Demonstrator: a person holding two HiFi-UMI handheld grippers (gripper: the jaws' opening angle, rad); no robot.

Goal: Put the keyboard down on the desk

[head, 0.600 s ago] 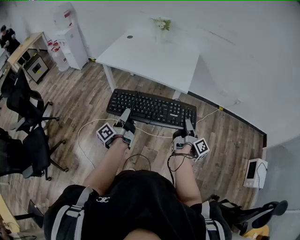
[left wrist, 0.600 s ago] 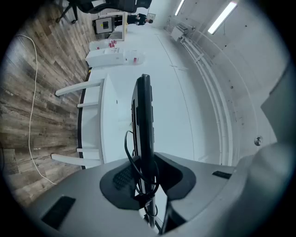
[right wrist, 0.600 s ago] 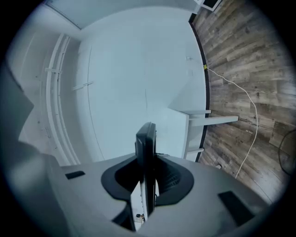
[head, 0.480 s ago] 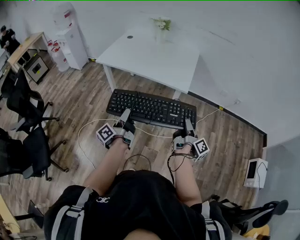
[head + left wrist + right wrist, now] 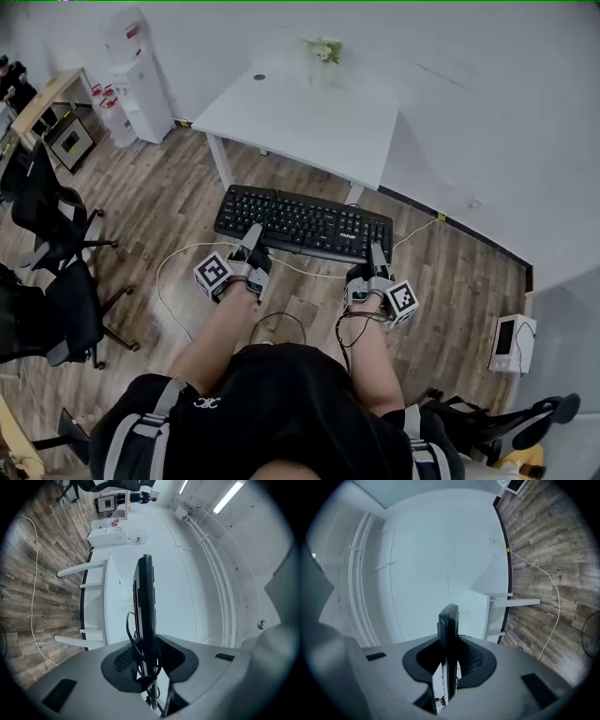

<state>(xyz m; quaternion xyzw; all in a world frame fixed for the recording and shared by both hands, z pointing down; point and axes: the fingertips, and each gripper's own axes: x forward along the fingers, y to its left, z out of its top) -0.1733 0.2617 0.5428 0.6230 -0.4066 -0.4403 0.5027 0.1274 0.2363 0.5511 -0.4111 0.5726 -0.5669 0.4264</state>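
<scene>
Little has changed in half a second: the keyboard (image 5: 305,223) sits a shade lower in the head view, and it has yet to reach the bench (image 5: 300,112).

From the head camera, the black keyboard hangs level and keys-up over the wooden floor (image 5: 150,197), just short of the bench's near edge. The left tongs (image 5: 251,236) and right tongs (image 5: 377,253) pinch its near long edge, one toward each end. That spread appears chosen to keep the board from tipping or twisting. The far long edge faces the bench, so the board can likely go forward and lie flat. A vase of flowers (image 5: 323,49) stands at the bench's far edge, well clear of the open middle.

In the left gripper view, the left tongs (image 5: 147,660) are clamped on the keyboard (image 5: 146,602), seen edge-on. A loop of its cable (image 5: 131,634) is bunched at the jaws. It may be held there to keep the slack from dragging. The bench (image 5: 117,602) lies ahead.

In the right gripper view, the right tongs (image 5: 449,667) are closed on the thin edge of the keyboard (image 5: 449,634). The bench (image 5: 487,606) lies beyond it.
</scene>
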